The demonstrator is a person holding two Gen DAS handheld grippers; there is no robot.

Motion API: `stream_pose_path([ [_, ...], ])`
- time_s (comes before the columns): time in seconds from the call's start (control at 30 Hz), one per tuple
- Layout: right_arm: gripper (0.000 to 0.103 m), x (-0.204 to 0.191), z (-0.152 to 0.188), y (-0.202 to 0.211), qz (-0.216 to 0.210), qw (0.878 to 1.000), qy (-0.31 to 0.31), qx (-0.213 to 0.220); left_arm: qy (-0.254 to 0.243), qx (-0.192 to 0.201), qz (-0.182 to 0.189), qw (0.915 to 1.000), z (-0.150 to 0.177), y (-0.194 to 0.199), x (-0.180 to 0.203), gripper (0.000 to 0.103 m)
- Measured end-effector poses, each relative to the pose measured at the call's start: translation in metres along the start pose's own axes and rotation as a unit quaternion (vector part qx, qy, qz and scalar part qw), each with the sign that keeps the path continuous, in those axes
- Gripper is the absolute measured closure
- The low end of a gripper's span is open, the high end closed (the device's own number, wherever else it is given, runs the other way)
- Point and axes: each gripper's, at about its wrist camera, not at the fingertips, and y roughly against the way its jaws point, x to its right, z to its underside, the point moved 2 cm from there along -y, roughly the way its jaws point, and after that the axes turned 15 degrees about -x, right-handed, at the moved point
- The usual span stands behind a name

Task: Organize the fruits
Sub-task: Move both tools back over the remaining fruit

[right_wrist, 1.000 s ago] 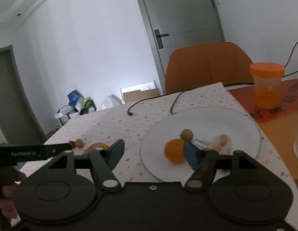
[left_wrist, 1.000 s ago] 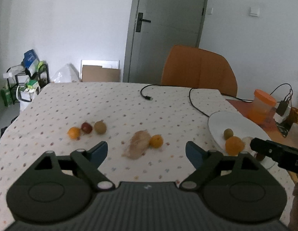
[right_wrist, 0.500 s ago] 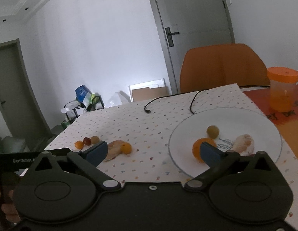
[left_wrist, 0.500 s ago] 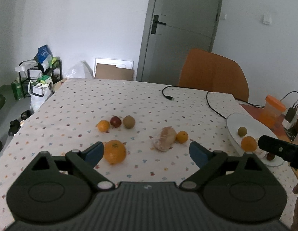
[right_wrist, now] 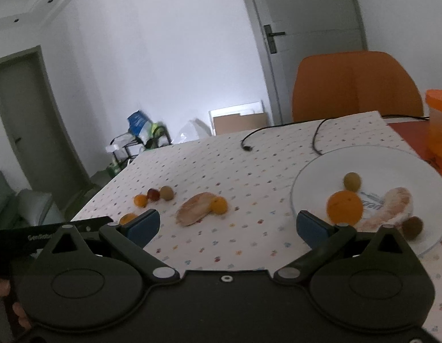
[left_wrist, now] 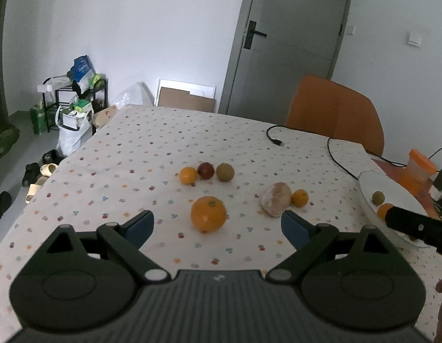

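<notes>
Cable [left_wrist: 303, 145] trails over the dotted tablecloth [left_wrist: 121, 171] behind the white plate [right_wrist: 392, 160]; an orange-lidded jar [right_wrist: 438, 123] and an orange chair [right_wrist: 355, 85] lie beyond the plate. On the plate: four items, among them one orange [right_wrist: 345, 207]. Left of the plate, loose on the cloth: six pieces, the large orange [left_wrist: 208, 213] nearest the left gripper [left_wrist: 218, 225]. Both it and the right gripper [right_wrist: 228, 225] gape wide, holding nothing
</notes>
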Motion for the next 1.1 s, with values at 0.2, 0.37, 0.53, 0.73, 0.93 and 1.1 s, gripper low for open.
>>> stream_pose_path([
  [0.2,0.000,-0.009,0.000,-0.010,0.001,1.000,0.007,-0.012,0.011,-0.011,0.006,0.9999,0.001,-0.006,-0.011,0.008],
  [0.37,0.000,-0.011,0.001,-0.020,0.003,1.000,0.006,-0.022,0.018,-0.016,0.010,0.9996,0.005,-0.014,-0.019,0.008],
  [0.53,0.000,-0.015,0.000,-0.030,0.000,1.000,0.011,-0.028,0.028,-0.023,0.019,0.9992,0.006,-0.021,-0.023,0.008],
  [0.73,0.000,-0.019,-0.003,-0.039,-0.005,0.999,0.025,-0.032,0.033,-0.016,0.014,0.9992,0.001,-0.029,-0.025,0.010],
  [0.93,0.002,-0.020,-0.015,-0.048,-0.005,0.999,0.043,-0.026,0.036,-0.010,-0.004,0.9993,-0.008,-0.039,-0.022,0.014],
  [1.1,0.013,-0.017,-0.026,-0.061,-0.007,0.998,0.040,-0.039,0.033,-0.010,-0.004,0.9994,-0.013,-0.046,-0.017,0.023],
])
